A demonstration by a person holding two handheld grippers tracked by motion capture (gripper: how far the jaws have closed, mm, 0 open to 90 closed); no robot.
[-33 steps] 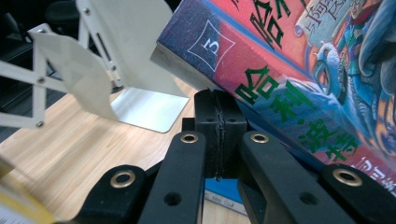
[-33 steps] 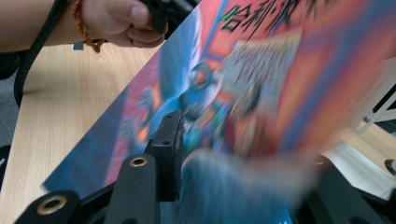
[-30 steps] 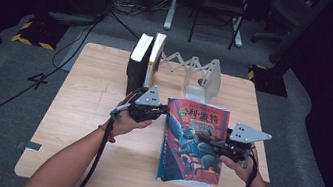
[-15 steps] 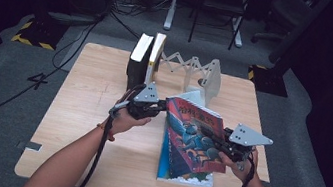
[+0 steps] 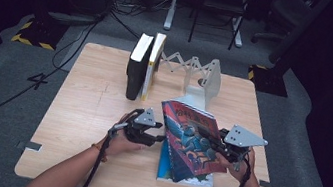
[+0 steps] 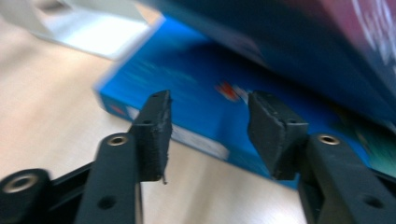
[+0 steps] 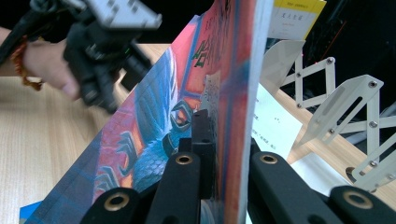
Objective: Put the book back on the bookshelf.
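Observation:
My right gripper (image 5: 216, 145) is shut on the right edge of an illustrated book (image 5: 190, 135) and holds it tilted, left side raised. In the right gripper view the cover (image 7: 163, 126) fills the middle, pinched in my right gripper (image 7: 222, 135). A blue book (image 5: 167, 169) lies flat on the table beneath it. My left gripper (image 5: 159, 139) sits low beside the tilted book's left edge. Its jaws have just been opening, and in the left gripper view my left gripper (image 6: 210, 100) stands open with nothing between the pads, facing the blue book (image 6: 201, 112).
Behind stand a black book (image 5: 135, 68) and a white book (image 5: 154, 61) upright against a white folding rack (image 5: 202, 76), with a paper sheet (image 7: 275, 123) at its foot. The wooden table (image 5: 86, 106) has bare room at the left and front left.
My left gripper has let go of the illustrated book's upper left edge, opened and dropped toward the table. The right gripper has tipped the book up further off the blue one.

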